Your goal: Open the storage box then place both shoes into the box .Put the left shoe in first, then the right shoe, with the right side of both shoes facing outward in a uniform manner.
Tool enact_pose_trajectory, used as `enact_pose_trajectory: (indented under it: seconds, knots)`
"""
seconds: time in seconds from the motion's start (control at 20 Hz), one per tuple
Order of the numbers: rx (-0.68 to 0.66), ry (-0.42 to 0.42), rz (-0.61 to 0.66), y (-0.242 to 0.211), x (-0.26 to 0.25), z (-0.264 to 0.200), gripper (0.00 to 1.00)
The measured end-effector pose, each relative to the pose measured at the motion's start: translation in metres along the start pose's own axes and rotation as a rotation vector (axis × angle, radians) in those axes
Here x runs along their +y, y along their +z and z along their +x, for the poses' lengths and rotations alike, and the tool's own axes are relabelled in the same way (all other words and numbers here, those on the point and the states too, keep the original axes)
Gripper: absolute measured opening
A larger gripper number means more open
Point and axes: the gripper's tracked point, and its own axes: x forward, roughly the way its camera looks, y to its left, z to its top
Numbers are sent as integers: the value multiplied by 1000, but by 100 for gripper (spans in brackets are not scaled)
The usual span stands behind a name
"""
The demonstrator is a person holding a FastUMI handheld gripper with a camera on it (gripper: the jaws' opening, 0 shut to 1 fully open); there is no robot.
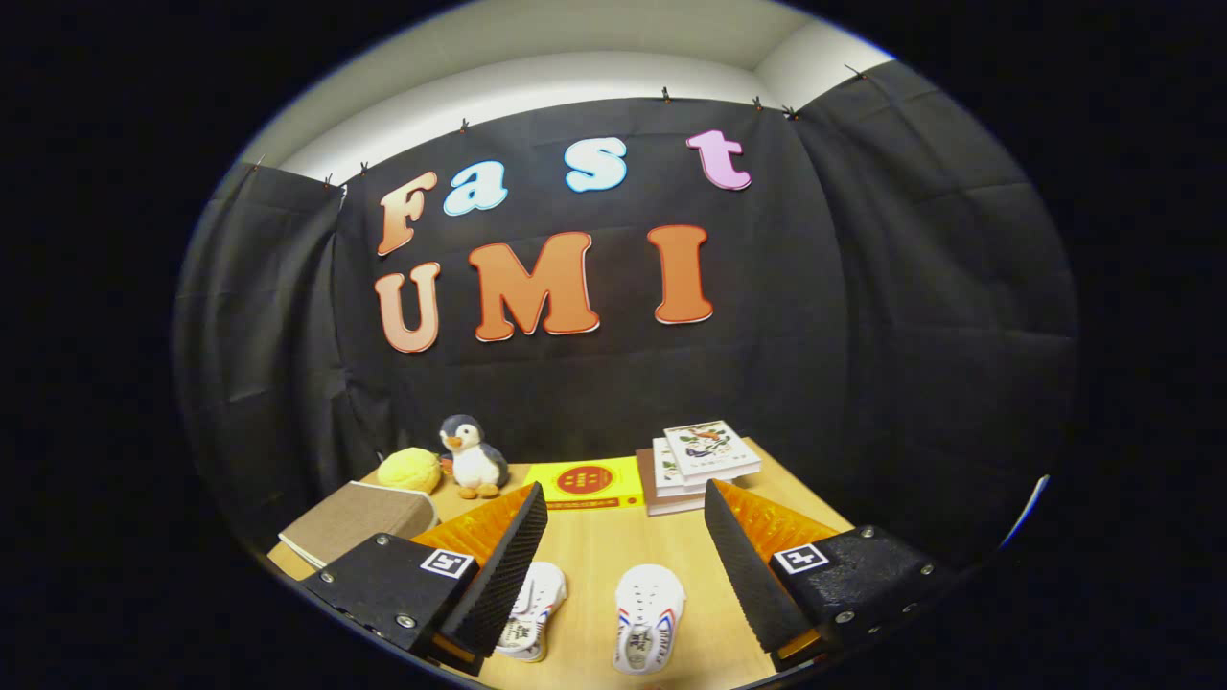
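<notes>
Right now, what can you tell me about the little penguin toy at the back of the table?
The penguin is a small plush toy, soft and fuzzy looking. It has a dark grey head and wings, a white face and belly, and an orange beak and feet. It stands upright near the far edge of the wooden table, in front of the black cloth wall. A yellow plush ball sits right beside it, seemingly touching. The gripper is open and well short of it, fingers spread over the two white shoes.
</notes>
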Motion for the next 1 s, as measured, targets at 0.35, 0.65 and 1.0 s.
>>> enact_pose_trajectory:
  seconds: [0.35, 0.65, 1.0]
  knots:
    - [247, 387, 300, -69, 127, 50, 98]
    - [599, 685, 629, -137, 222, 39, 98]
    - [801, 817, 870, -176, 273, 39, 98]
